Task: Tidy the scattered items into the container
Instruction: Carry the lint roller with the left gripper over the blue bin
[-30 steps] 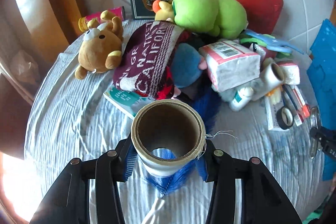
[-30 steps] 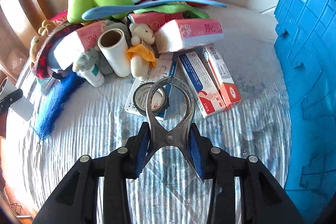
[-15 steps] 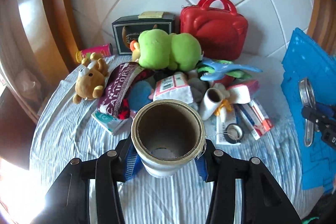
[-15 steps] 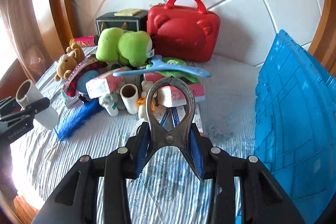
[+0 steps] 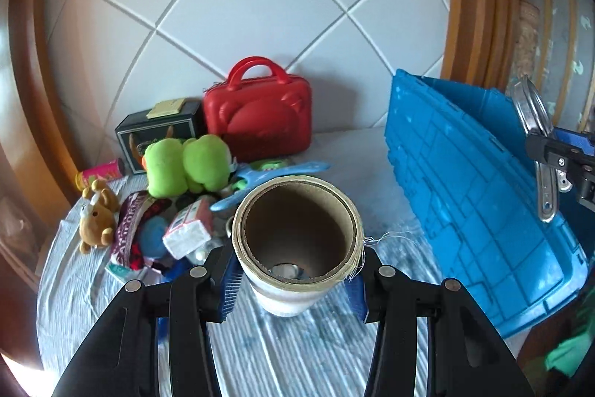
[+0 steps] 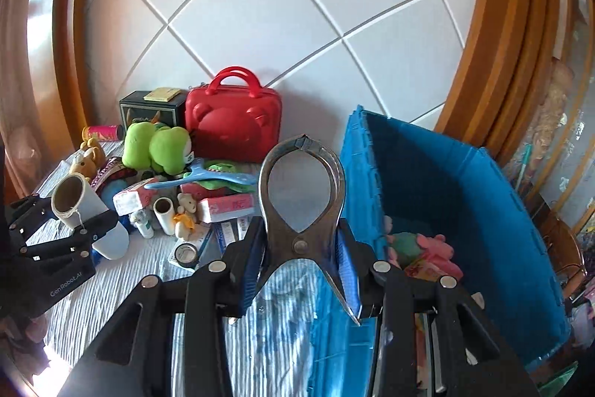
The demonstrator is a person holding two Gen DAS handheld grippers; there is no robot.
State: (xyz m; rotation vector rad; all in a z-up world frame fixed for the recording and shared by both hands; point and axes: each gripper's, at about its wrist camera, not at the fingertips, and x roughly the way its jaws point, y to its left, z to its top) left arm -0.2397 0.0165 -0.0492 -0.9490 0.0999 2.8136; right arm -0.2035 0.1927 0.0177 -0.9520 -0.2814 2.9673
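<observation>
My left gripper [image 5: 293, 281] is shut on a white roll with a cardboard core [image 5: 297, 240], held above the striped cloth; the same roll [image 6: 80, 211] shows at the left of the right wrist view. My right gripper [image 6: 301, 266] is shut on metal pincers [image 6: 302, 196], raised over the near wall of the blue crate [image 6: 446, 181]. From the left wrist, the pincers [image 5: 539, 151] hang above the crate [image 5: 465, 196]. Inside the crate lie soft toys [image 6: 420, 246]. A pile of scattered items stays on the table: green plush [image 5: 186, 162], bear plush [image 5: 96, 214], tissue packs [image 6: 227, 207].
A red case [image 5: 260, 118] and a dark box [image 5: 160, 133] stand against the tiled wall. A blue hanger [image 6: 200, 177], small roll [image 6: 164, 214], tape ring [image 6: 186, 252] and flat boxes lie mid-table. Wooden frames border both sides.
Both grippers have risen and pulled back from the pile with their loads. The right one has swung right, so the crate's inside now shows beneath the pincers.
</observation>
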